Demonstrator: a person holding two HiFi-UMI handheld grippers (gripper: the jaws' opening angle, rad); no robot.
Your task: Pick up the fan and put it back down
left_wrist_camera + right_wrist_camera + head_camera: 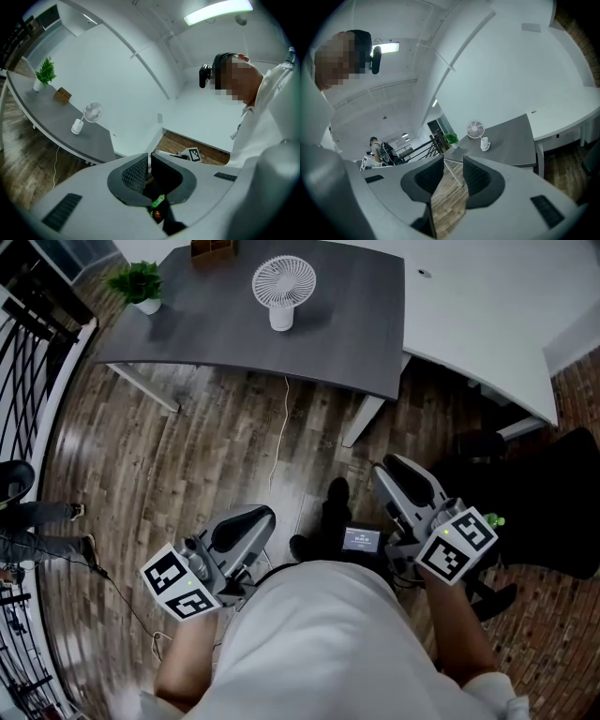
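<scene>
A small white fan stands upright on the dark grey desk far ahead; it also shows as the fan in the left gripper view and the fan in the right gripper view. Both grippers are held close to my body, well short of the desk. My left gripper is shut with nothing in it; its jaws meet at the left gripper. My right gripper is open and empty, and floor shows through the gap in the right gripper.
A potted plant and a wooden box share the grey desk. A white desk adjoins it on the right. The fan's cable trails over the wood floor. A black railing runs along the left, a black chair at right.
</scene>
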